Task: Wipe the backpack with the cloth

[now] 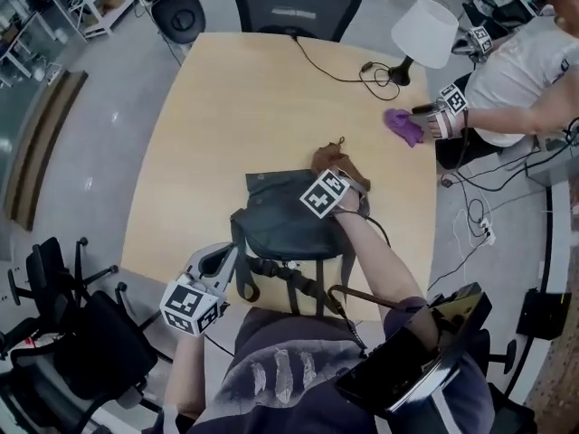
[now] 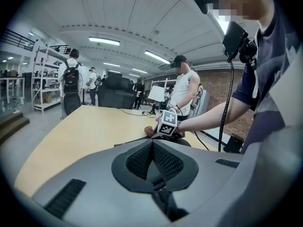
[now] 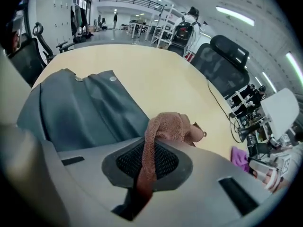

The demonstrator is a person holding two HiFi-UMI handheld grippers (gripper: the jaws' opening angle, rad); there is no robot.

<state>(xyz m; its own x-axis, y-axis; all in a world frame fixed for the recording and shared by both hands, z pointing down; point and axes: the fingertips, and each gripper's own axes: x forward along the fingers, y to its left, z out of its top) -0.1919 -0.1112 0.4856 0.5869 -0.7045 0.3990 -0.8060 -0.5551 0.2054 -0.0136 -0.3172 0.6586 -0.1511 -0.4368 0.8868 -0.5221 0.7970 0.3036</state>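
**Brown cloth pinched at the backpack's top edge**

Head view: the backpack point(image 1: 288, 220) lies flat at the near edge of the pale wooden table point(image 1: 226, 107), with its straps point(image 1: 289, 278) trailing toward me. My right gripper point(image 1: 340, 174) sits at the bag's far right corner. The brown cloth point(image 1: 336, 159) is bunched at its tip and touches the bag's top edge. My left gripper point(image 1: 224, 259) hangs just beside the bag's near-left corner.

The only print close by is the black-and-white square pattern on each marker cube point(image 1: 324, 194) (patterns, not words). The pale marks on my shirt are too blurred to read.

Across the table another person point(image 1: 516, 80) holds a gripper against a purple cloth point(image 1: 404, 127). Near it stands a white lamp point(image 1: 423, 33), and a black cable point(image 1: 330, 72) trails over the tabletop. An office chair point(image 1: 294, 3) stands at the far end.

Left gripper view: my left gripper point(image 2: 152, 144) has its jaws pressed together with nothing between them. Beyond them I see the other gripper's marker cube point(image 2: 166, 122) over the table point(image 2: 80, 126). People stand in the background beside shelving point(image 2: 45, 79).

Right gripper view: my right gripper point(image 3: 147, 157) is clamped on the cloth point(image 3: 168, 126). A strip of it runs down between the pads and the rest heaps at the tips. The grey-green backpack point(image 3: 80, 108) spreads to the left. The purple cloth point(image 3: 239, 157) and the lamp point(image 3: 279, 109) show at the right.
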